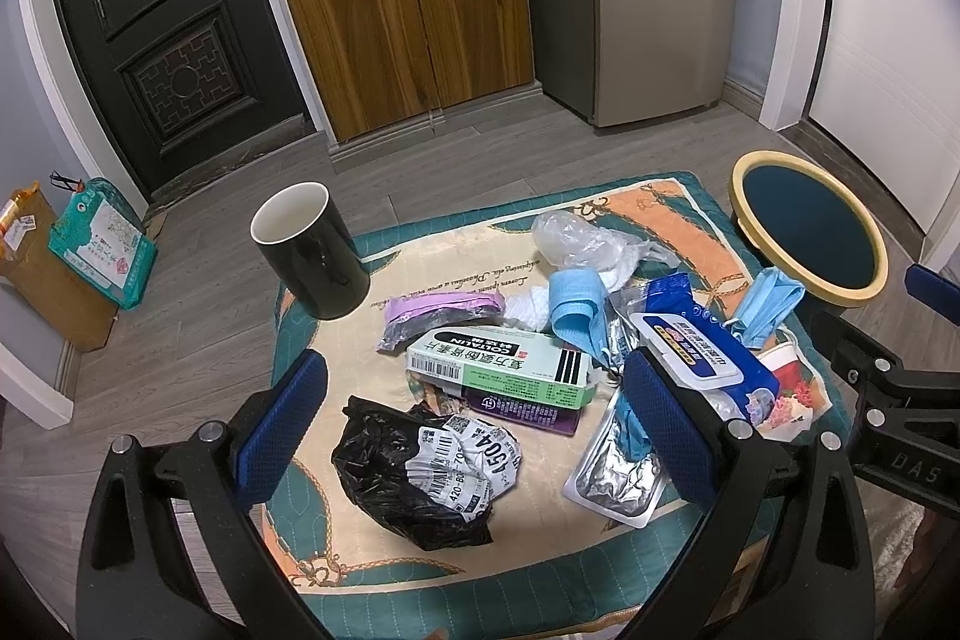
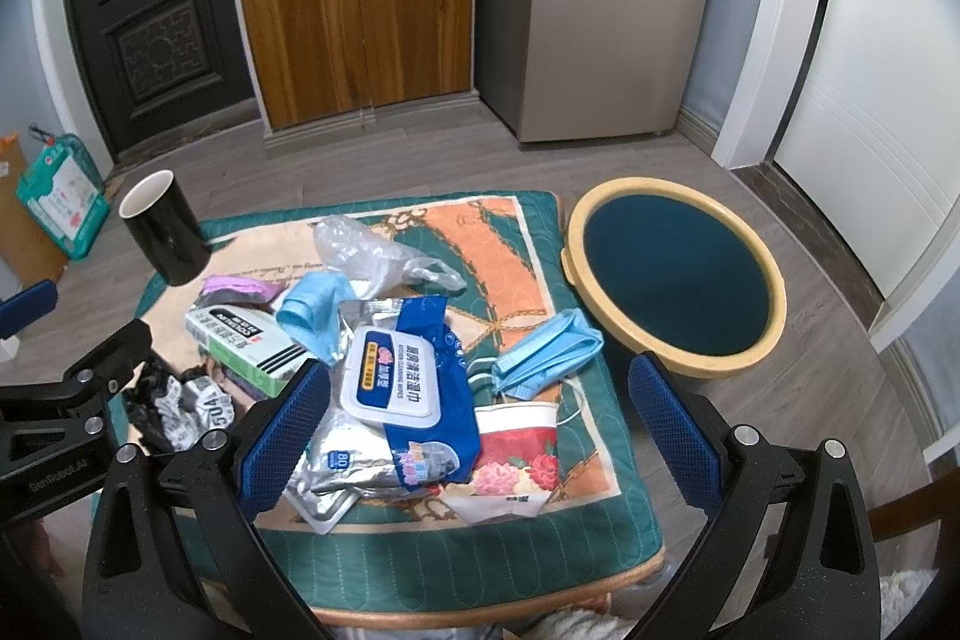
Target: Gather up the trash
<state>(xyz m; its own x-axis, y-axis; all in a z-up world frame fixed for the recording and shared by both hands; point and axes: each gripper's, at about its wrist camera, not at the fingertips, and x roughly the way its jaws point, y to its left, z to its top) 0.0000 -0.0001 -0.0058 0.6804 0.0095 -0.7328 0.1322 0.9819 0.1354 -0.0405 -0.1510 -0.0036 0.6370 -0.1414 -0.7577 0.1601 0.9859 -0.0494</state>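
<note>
Trash lies scattered on a patterned cushion [image 1: 600,550] [image 2: 480,556]. In the left wrist view my left gripper [image 1: 474,424] hangs open above a crumpled black bag with white labels [image 1: 420,466] and a green medicine box [image 1: 498,370]. Seen from the right wrist, my right gripper [image 2: 480,424] stands open over a blue wet-wipes pack [image 2: 414,388], a floral packet [image 2: 522,454] and a blue face mask [image 2: 546,352]. Further back lie a clear plastic bag [image 2: 372,250], another blue mask [image 1: 576,310] and a purple wrapper [image 1: 438,310]. Neither gripper holds anything.
A black mug [image 1: 309,250] [image 2: 162,229] stands at the cushion's far left corner. A round yellow-rimmed bin with a dark inside [image 2: 675,274] [image 1: 807,226] sits on the floor to the right. Bags [image 1: 102,244] lean by the dark door.
</note>
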